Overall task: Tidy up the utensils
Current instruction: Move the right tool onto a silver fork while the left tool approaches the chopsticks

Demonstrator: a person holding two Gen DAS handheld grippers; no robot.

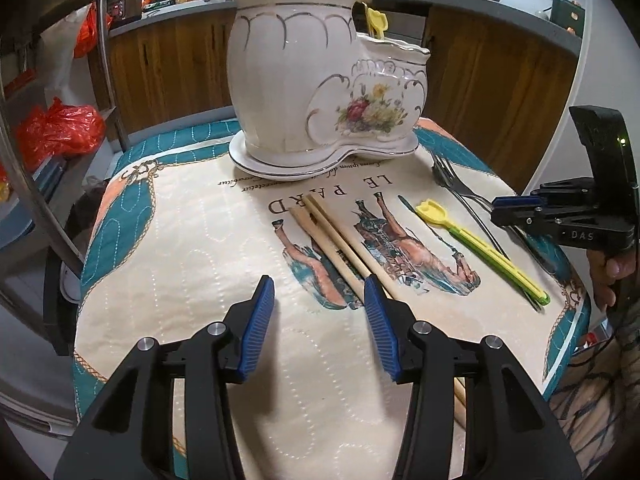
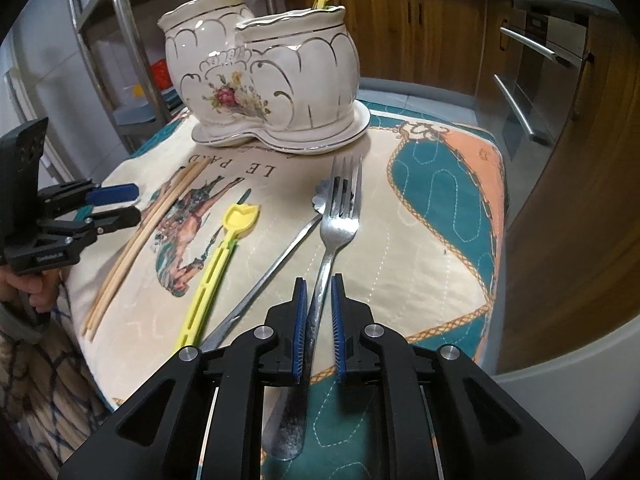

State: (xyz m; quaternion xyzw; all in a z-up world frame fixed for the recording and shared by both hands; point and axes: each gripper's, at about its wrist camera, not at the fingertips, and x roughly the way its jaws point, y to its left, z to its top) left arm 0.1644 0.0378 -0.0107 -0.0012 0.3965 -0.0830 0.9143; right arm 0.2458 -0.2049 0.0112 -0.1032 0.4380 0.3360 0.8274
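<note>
Right gripper [image 2: 320, 300] apparently pinches a fork [image 2: 340, 216]; left gripper [image 1: 320, 312] spread beside chopsticks [image 1: 340, 248] (holder [image 2: 272, 80] ahead partly filled).

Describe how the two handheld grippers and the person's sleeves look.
Both the left gripper and the right gripper have matte black angular frames, silver pivot bolts and ribbed blue fingers. The sleeve is beige knit crossed with dark blue lines.

Fork [image 2: 338, 216] handle end hidden beneath right gripper's [image 2: 319, 292] fingers [image 2: 301, 320].
</note>
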